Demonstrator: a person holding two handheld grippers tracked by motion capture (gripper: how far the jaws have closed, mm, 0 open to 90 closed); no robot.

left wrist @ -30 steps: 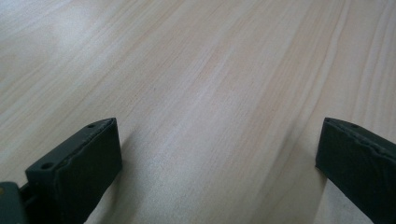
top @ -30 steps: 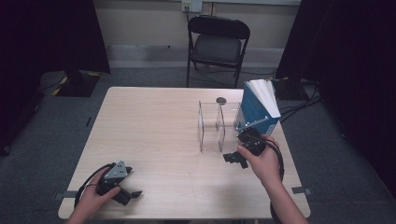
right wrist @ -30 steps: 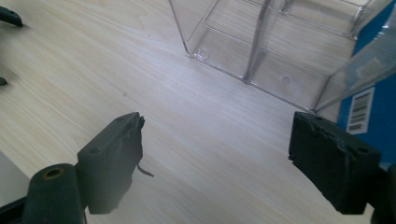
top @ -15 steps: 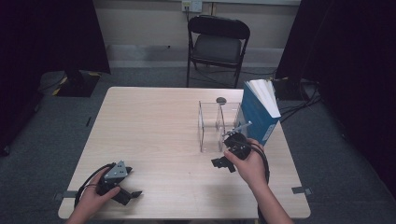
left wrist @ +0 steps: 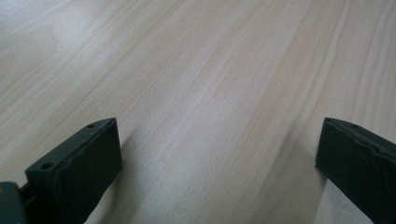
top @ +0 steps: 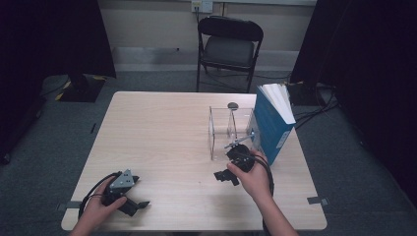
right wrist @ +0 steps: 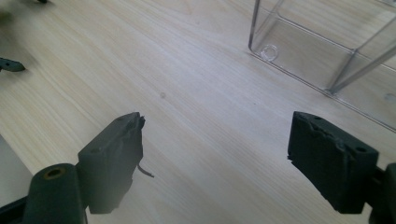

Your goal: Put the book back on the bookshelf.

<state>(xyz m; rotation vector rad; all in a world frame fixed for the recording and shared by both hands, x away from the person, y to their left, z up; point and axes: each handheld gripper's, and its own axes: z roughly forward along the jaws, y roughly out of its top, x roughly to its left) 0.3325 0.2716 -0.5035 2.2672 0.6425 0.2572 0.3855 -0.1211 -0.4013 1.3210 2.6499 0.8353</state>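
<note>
My right gripper has drawn back toward seven o'clock from the blue book, which stands upright against the clear acrylic holder, so placement looks finished; both grippers' jaws gape wide, empty, the left gripper low over the surface.

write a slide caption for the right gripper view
Open right gripper held over the pale wooden table, beside the clear acrylic box.
</note>
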